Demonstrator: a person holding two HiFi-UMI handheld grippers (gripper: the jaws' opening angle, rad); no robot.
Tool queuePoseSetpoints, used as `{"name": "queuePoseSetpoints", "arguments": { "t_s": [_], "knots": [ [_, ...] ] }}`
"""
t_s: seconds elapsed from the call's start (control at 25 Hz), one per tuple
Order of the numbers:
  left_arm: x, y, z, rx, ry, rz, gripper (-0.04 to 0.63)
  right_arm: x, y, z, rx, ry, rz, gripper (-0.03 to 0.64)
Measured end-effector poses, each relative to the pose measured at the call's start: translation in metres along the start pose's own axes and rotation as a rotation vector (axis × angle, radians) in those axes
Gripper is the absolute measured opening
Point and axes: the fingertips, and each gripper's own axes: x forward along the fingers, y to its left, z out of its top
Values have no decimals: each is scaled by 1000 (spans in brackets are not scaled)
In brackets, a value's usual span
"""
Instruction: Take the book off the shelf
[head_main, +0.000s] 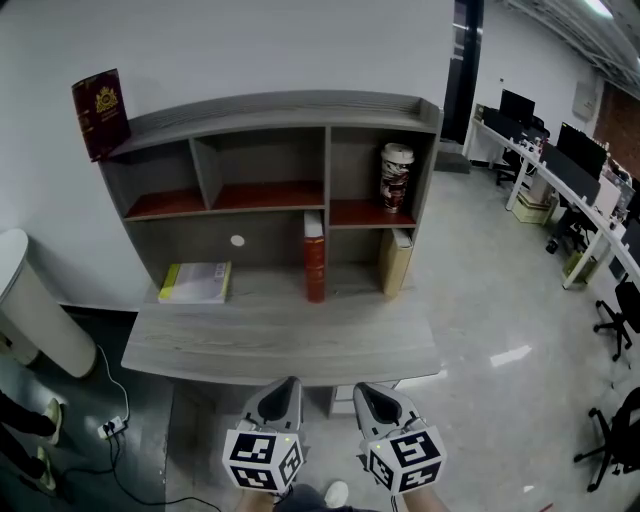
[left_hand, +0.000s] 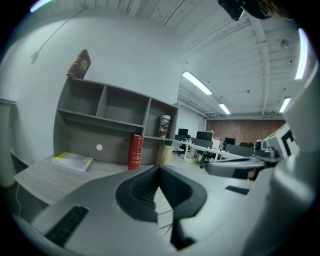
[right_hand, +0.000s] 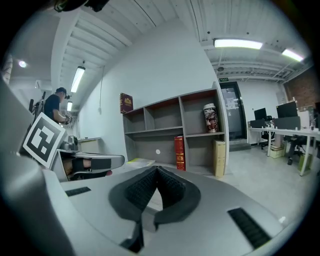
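Note:
A red book (head_main: 314, 255) stands upright in the lower bay of the grey shelf unit (head_main: 280, 112), against the middle divider; it also shows as the red book (left_hand: 135, 151) and the red book (right_hand: 179, 152) in the gripper views. A dark red book (head_main: 100, 113) leans on the shelf's top left corner. A yellow-green book (head_main: 195, 282) lies flat at the lower left. My left gripper (head_main: 288, 384) and right gripper (head_main: 362, 388) hang side by side in front of the desk's front edge, both shut and empty, well short of the books.
A patterned can (head_main: 396, 177) stands in the right middle bay, with a tan box (head_main: 395, 261) below it. A white cylinder (head_main: 30, 315) and floor cables (head_main: 110, 427) are at the left. Office desks with monitors (head_main: 560, 160) and chairs fill the right. A person (right_hand: 52, 106) stands far off.

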Motion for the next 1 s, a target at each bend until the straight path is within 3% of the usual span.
{"name": "queuePoseSetpoints", "arguments": {
  "t_s": [0.44,1.0],
  "knots": [
    [22,7,8,31,24,60,11,6,-21,11,9,-12,-7,8],
    [92,29,22,26,30,67,12,59,-62,12,31,18,-27,8]
  ]
}}
